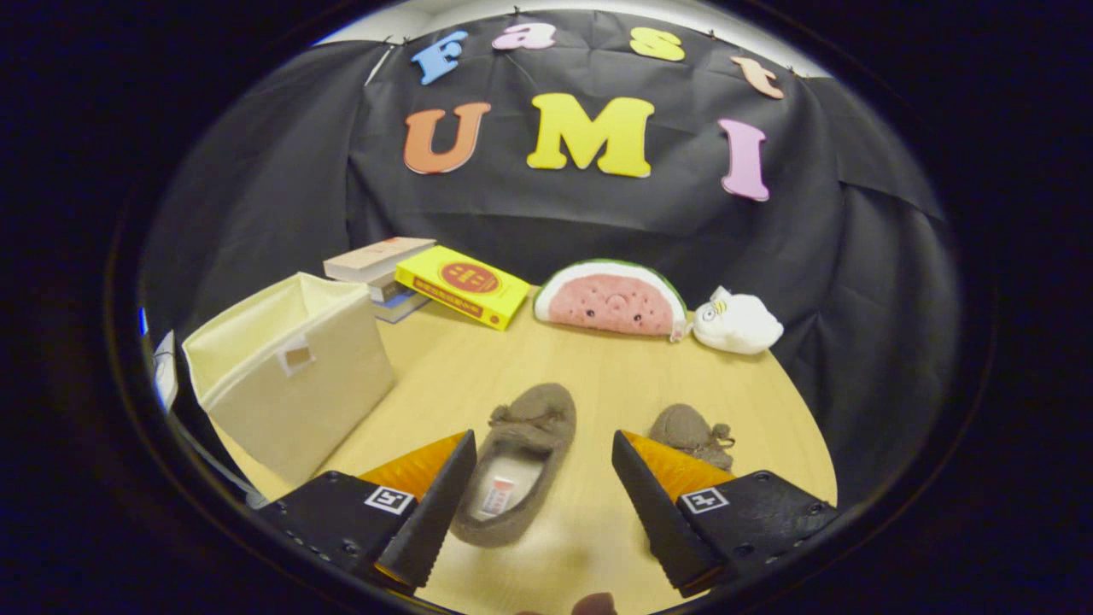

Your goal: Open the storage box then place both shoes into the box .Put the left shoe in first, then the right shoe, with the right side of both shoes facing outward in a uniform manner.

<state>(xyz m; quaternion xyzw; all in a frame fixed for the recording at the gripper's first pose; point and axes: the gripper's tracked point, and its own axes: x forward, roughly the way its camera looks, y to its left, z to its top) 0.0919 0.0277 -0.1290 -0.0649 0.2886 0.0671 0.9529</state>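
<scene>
Bench point(589, 376): pale wood, holds everything.
Hand-held gripper point(540, 504): mine, fingers spread wide.
Left shoe point(521, 461): between fingers, insole label unreadable.
Storage box point(290, 376): small tag, blank.

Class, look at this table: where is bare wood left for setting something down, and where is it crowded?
Bare wood lies between the cream fabric storage box and the brown fuzzy slipper between the open gripper fingers, and ahead of both slippers up to the watermelon plush. Crowded: the back edge, with stacked books, yellow book, and white plush. The second slipper sits beside the right finger.
</scene>
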